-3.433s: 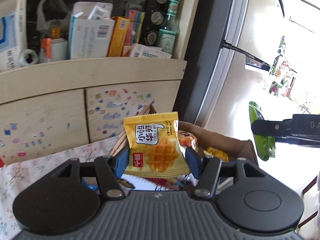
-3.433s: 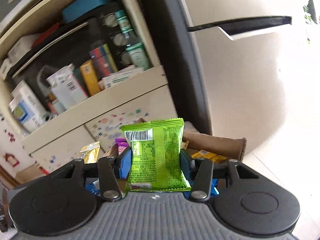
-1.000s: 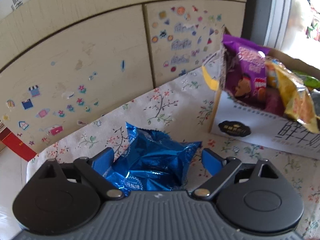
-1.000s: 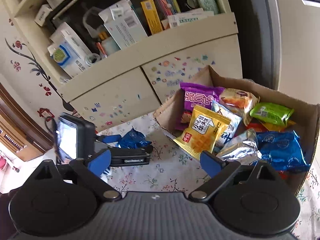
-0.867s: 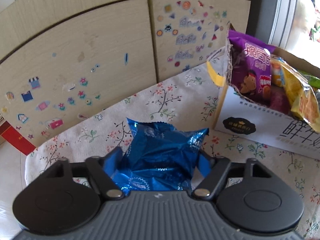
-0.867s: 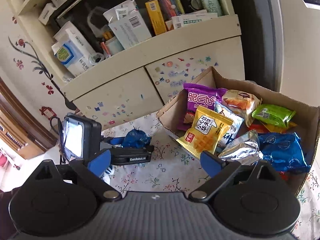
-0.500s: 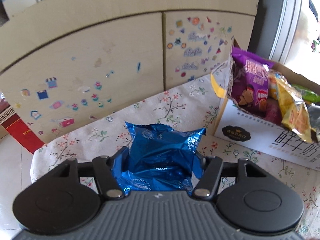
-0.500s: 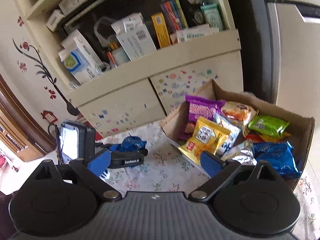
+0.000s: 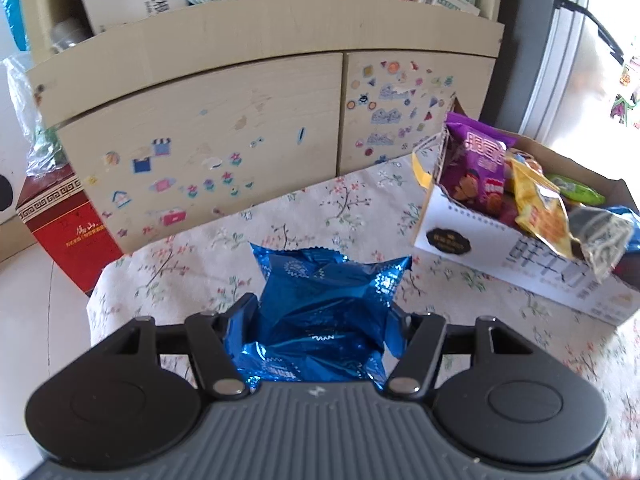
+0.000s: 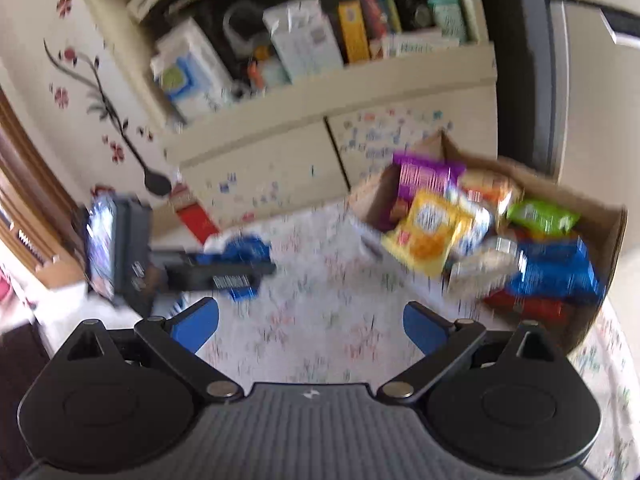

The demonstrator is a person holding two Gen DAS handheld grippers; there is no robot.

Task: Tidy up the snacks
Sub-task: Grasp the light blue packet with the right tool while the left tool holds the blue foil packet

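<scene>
Blue foil snack packet (image 9: 326, 312) sits clamped between the pads of our left gripper (image 9: 320, 320); the jaws have just been closing and now pinch its crumpled sides. We see the packet lifted clear of the floral tablecloth (image 9: 224, 256), top edge pointing toward the sticker-covered cabinet doors (image 9: 208, 136). Right wrist view confirms it: same packet held out over the cloth, left of the box, though that frame is motion-blurred.

Our right gripper (image 10: 311, 326) is spread wide with nothing between its blue pads (image 10: 196, 322), over bare cloth.

Cardboard box (image 9: 472, 240) stands on the cloth to the right of the held packet, well apart from it. We count inside it:
- purple packet (image 9: 476, 168) upright against the near-left corner
- yellow packet (image 10: 430, 234) leaning over the front wall
- green packet (image 10: 542, 216) toward the back
- silver packet (image 9: 596, 236) draped over the front edge
- another blue packet (image 10: 556, 270) at the right end, something red under it that we cannot make out

Red carton (image 9: 68, 228) stands on the floor left of the table, against the cabinet. Shelf above the doors is packed with boxes and bottles (image 10: 304, 44).
</scene>
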